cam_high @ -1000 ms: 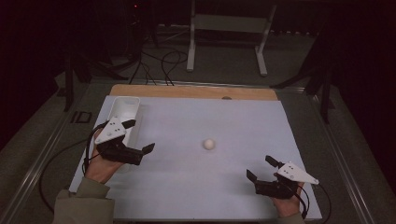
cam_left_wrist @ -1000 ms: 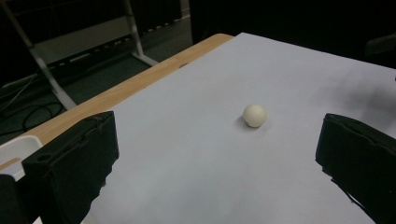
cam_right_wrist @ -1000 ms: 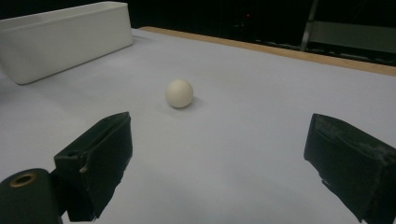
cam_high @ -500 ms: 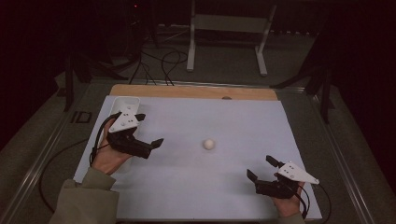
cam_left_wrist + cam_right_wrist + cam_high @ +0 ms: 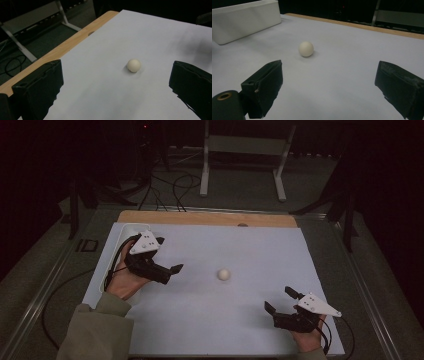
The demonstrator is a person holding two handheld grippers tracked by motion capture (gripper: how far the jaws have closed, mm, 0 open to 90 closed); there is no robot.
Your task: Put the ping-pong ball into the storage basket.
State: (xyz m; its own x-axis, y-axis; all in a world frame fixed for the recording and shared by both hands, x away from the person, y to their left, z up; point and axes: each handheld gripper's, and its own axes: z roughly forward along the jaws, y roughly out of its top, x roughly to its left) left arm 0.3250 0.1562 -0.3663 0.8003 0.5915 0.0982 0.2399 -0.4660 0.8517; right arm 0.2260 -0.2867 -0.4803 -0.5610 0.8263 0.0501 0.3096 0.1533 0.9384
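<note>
A: Where's the ball?
B: White ball (image 5: 224, 274) lies alone on the white sheet (image 5: 250, 250), mid-surface, touching nothing.
A: Tongs?
B: Left tongs (image 5: 168, 256) near it, jaws wide & empty, aimed at the ball w/ a gap between. Right tongs (image 5: 281, 301) well apart at the near right corner, also wide, empty.
A: Other items?
B: White bin (image 5: 244, 18) at far left edge. No readable labels or writing.

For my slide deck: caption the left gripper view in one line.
Left gripper, jaws wide open, faces a small white ball lying free on the white table cover.
</note>
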